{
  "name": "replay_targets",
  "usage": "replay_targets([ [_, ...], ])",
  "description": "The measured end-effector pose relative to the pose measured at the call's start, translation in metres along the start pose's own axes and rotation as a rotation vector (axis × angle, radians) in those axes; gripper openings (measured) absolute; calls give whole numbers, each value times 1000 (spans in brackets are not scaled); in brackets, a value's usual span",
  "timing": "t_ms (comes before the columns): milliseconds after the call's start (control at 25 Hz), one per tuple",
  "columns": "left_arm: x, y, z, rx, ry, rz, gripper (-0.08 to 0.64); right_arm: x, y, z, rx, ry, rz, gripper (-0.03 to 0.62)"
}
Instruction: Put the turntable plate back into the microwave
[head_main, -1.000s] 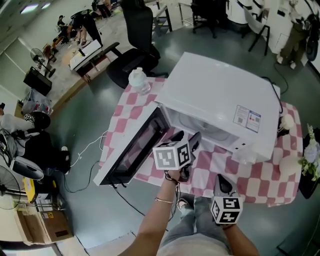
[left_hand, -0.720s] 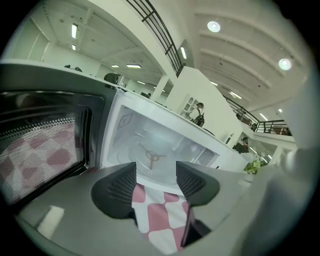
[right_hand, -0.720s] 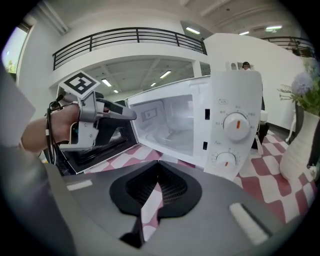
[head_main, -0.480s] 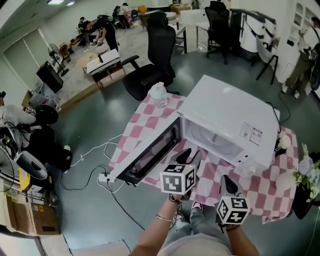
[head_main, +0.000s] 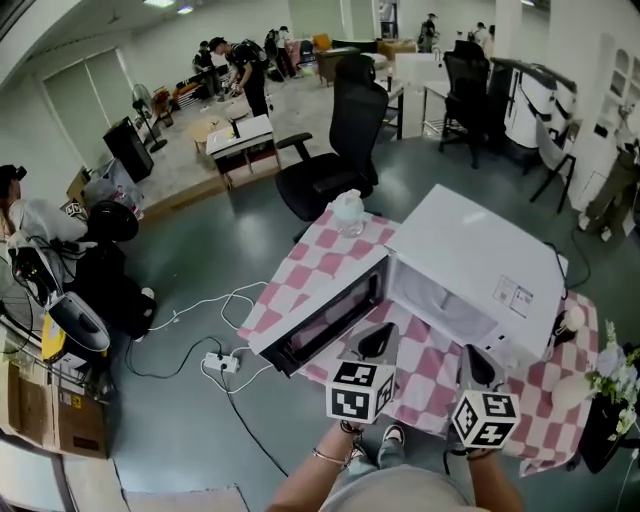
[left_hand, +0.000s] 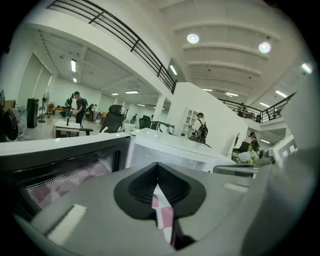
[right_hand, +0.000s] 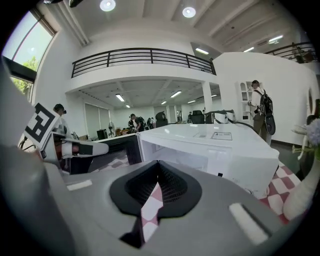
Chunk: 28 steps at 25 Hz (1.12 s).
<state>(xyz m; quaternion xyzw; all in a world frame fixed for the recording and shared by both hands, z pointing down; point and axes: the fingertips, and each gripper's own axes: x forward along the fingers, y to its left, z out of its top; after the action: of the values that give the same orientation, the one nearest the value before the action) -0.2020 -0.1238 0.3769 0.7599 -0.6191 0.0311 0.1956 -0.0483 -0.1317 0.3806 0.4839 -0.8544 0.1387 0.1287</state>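
Note:
The white microwave stands on the pink-checked table with its door swung open to the left. Its pale cavity faces me, and I cannot make out the turntable plate inside it. My left gripper hovers in front of the opening. Its jaws have just been closing and are now shut with nothing between them. My right gripper hangs beside it, shut and empty, below the microwave's right front corner. In the left gripper view the left gripper points at the door and cavity. The right gripper faces the microwave.
A clear water bottle stands on the table's far corner behind the door. White flowers and pale rounded objects sit at the table's right end. A black office chair stands beyond, and a power strip with cables lies on the floor.
Both grippers have risen and drawn back from the microwave opening. The left jaws stood open a second ago and are now shut. The head view has lifted and shows more of the room.

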Motion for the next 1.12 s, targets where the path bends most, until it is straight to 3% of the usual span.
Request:
replay_targets([
  [240, -8, 14, 13, 25, -42, 73, -3, 9, -5, 22, -7, -59, 10, 11],
  [1120, 7, 6, 14, -11, -36, 81, -3, 8, -25, 28, 13, -68, 39, 9],
])
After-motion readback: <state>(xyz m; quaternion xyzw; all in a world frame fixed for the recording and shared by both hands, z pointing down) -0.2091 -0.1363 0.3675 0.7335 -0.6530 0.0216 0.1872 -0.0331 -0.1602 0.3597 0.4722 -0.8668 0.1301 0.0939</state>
